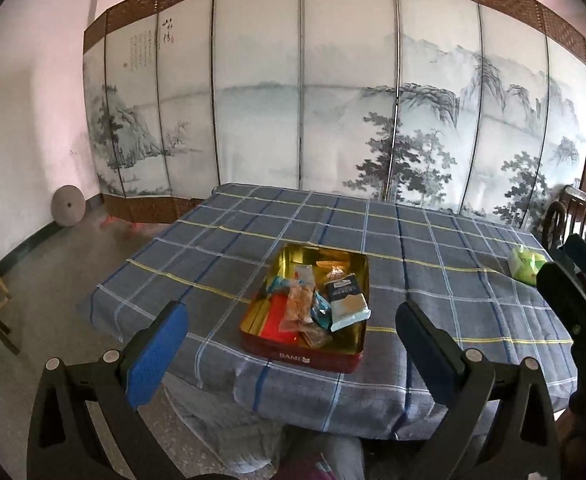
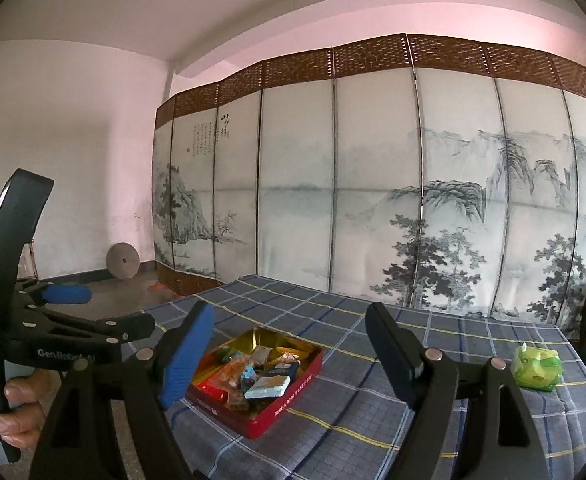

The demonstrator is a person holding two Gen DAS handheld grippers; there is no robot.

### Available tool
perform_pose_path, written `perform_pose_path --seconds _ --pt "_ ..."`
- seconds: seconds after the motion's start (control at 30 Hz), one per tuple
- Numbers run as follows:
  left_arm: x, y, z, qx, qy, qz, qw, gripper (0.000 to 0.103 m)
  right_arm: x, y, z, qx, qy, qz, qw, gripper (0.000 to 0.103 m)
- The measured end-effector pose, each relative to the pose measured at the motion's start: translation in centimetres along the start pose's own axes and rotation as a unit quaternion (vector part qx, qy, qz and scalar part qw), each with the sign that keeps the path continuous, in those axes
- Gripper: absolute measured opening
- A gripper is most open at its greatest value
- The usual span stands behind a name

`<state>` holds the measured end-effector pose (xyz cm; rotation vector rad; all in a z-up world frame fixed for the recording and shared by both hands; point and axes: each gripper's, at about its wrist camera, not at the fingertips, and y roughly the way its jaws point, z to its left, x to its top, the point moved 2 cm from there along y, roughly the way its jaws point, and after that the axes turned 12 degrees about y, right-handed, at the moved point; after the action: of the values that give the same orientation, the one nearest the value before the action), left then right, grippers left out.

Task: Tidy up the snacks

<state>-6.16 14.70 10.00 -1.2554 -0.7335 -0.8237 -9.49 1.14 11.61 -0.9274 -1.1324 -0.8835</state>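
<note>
Red-walled and gold-lined, an open tin [image 1: 313, 358] sits near the front edge of a table, packed with wrapped snacks [image 1: 305, 304], among them a pale blue-and-white packet [image 1: 347, 300] leaning on its right rim. Both grippers hover short of it, apart from the tin: the left gripper [image 1: 289, 334] with jaws spread wide and empty, the right gripper [image 2: 289, 354] likewise parted, nothing between its blue pads [image 2: 187, 360]. A green packet [image 2: 537, 366] lies well to the right on the blue checked tablecloth [image 1: 433, 280]. Behind stands a folding screen [image 1: 333, 100] painted with misty mountains and pines.
</note>
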Motion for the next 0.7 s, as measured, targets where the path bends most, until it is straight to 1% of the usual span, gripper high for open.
perform_pose_path --seconds 0.23,0.47,0.7 --pt "-0.5 0.6 -0.8 -0.005 0.004 0.014 0.9999 0.103 -0.5 -0.4 -0.8 -0.006 0.006 0.009 1.0 0.081" --pt "-1.2 1.8 -1.5 -0.008 0.012 0.037 0.9992 0.103 -1.7 0.4 -2.0 -0.013 0.016 0.03 0.999 0.081" --pt "-1.9 3.6 -1.9 -0.009 0.018 0.062 0.9979 0.103 -3.4 2.2 -5.2 -0.031 0.047 0.068 0.996 0.081"
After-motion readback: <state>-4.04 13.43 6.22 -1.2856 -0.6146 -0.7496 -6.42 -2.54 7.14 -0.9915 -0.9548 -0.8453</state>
